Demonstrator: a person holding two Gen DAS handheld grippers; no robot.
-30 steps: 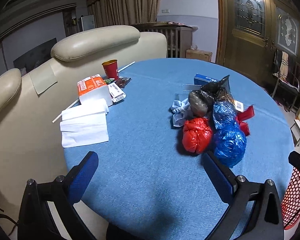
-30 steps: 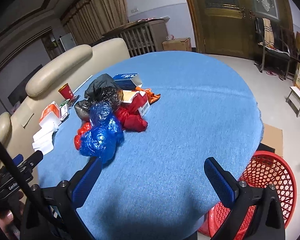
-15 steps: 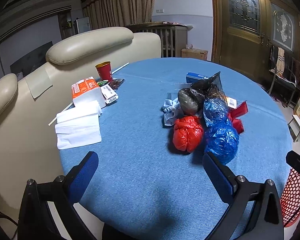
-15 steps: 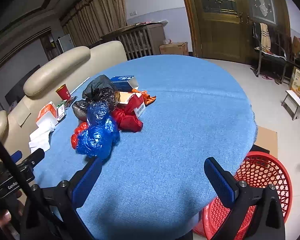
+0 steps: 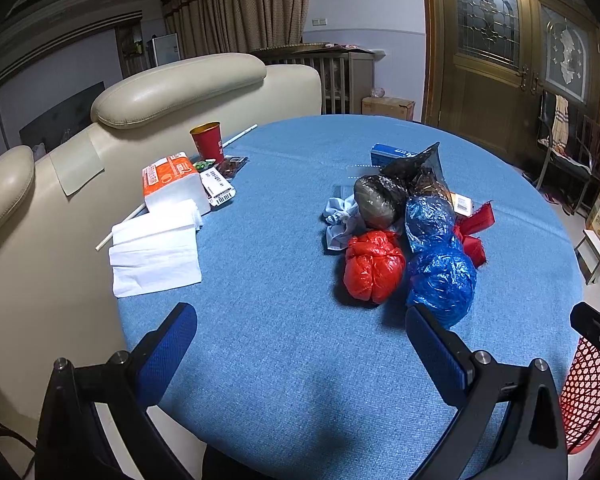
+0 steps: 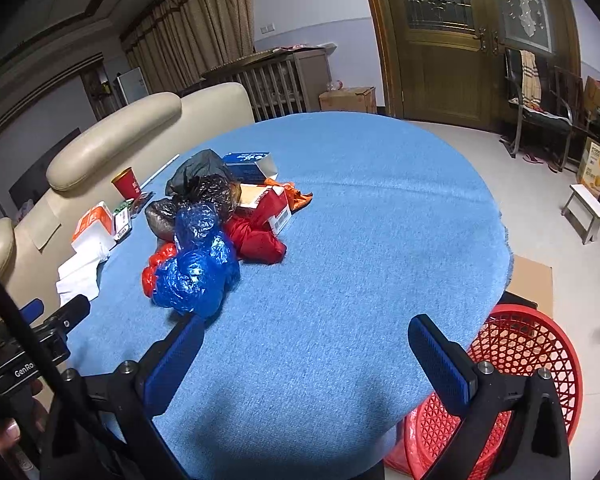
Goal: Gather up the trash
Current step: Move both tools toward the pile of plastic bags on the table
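Observation:
A pile of trash lies mid-table: a red bag (image 5: 374, 266), a blue bag (image 5: 440, 272), a dark bag (image 5: 380, 200), a grey rag (image 5: 340, 220) and a blue box (image 5: 388, 154). The right wrist view shows the blue bag (image 6: 196, 268), the dark bag (image 6: 204, 192) and a red carton (image 6: 268, 208). My left gripper (image 5: 300, 340) is open and empty, short of the pile. My right gripper (image 6: 304, 348) is open and empty over the table's near edge. A red mesh basket (image 6: 520, 360) stands on the floor at the right.
At the table's left edge lie white napkins (image 5: 156, 248), an orange tissue pack (image 5: 172, 180), a red cup (image 5: 208, 142) and a straw. A beige sofa (image 5: 172, 88) backs the blue table (image 5: 280, 360). Chairs and a stool (image 6: 588, 204) stand at the right.
Both grippers have drawn back slightly from the pile, so it looks smaller and farther; more of the red basket shows in the right wrist view. Both stay open.

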